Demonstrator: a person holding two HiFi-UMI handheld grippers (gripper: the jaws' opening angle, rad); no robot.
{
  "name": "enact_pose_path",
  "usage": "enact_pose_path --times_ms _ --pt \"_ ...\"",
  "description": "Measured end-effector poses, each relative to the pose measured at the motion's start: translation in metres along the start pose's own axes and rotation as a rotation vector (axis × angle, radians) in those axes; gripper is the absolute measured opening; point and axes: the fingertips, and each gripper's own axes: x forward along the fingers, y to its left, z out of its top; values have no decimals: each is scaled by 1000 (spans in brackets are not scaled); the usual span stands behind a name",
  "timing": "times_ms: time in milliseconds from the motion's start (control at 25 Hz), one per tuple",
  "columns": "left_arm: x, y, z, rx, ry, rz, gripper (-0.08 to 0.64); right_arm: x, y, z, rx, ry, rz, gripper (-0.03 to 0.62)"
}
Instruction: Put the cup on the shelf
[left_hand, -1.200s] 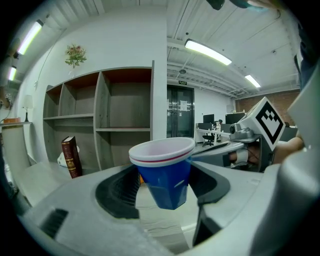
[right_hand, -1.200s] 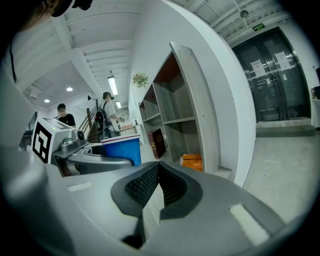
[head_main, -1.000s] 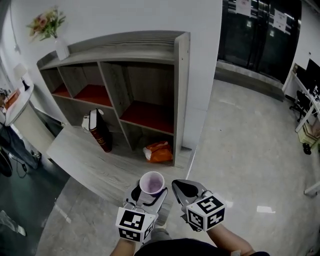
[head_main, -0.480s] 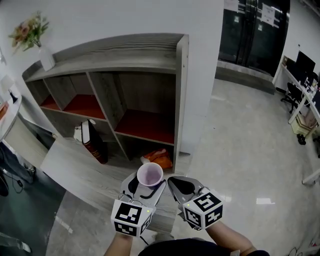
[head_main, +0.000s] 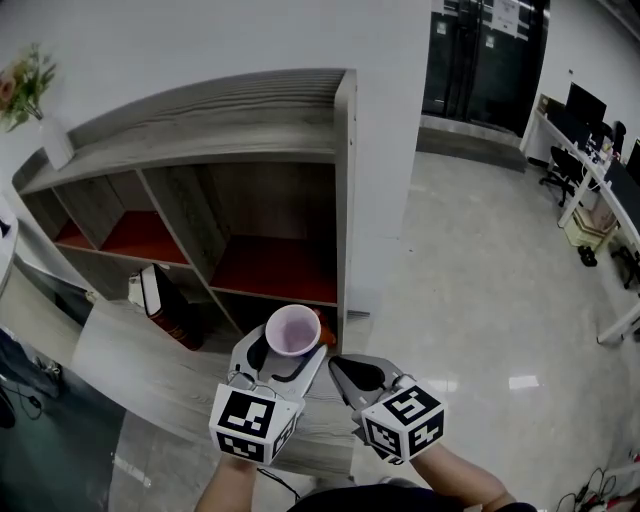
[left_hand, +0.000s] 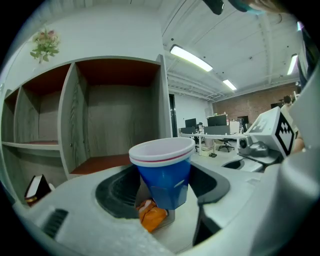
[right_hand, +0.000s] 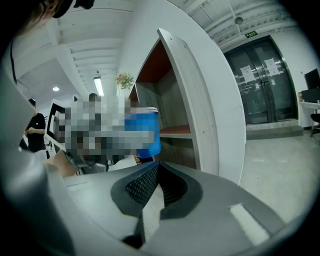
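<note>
Gripping the cup (left_hand: 162, 167) in the left gripper (head_main: 287, 350), pads pressed on the lower blue wall, white rim well above the jaws. Holding it in the air in front of the shelf (head_main: 342, 180), short of the right-hand bay and about level with that bay's red board (head_main: 270, 268). Just beside, toward the shelf's right end: the right gripper (head_main: 352, 372), shut on nothing.

To do the carry well:
- Hold the grip as it is and the cup level.
- Go straight in through the open front of the right-hand bay, clear of the shelf's side wall.
- Lower until the base sits flat on the red board.
- Only then open the jaws and back straight out, without brushing the rim.
- Probably best to leave the right gripper outside the bay.

Standing upright: mouth up, narrow base down, long axis close to vertical. Below the cup, at the shelf's foot: an orange bag (left_hand: 150, 215).
</note>
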Motion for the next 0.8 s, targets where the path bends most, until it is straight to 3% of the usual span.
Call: enact_pose_path --times_ms 520,800 --pt "42 41 39 100 -39 -23 293 8 -7 -5 13 20 -47 -2" --pt "65 50 40 103 -25 -56 298 9 -15 -10 27 25 -73 -2"
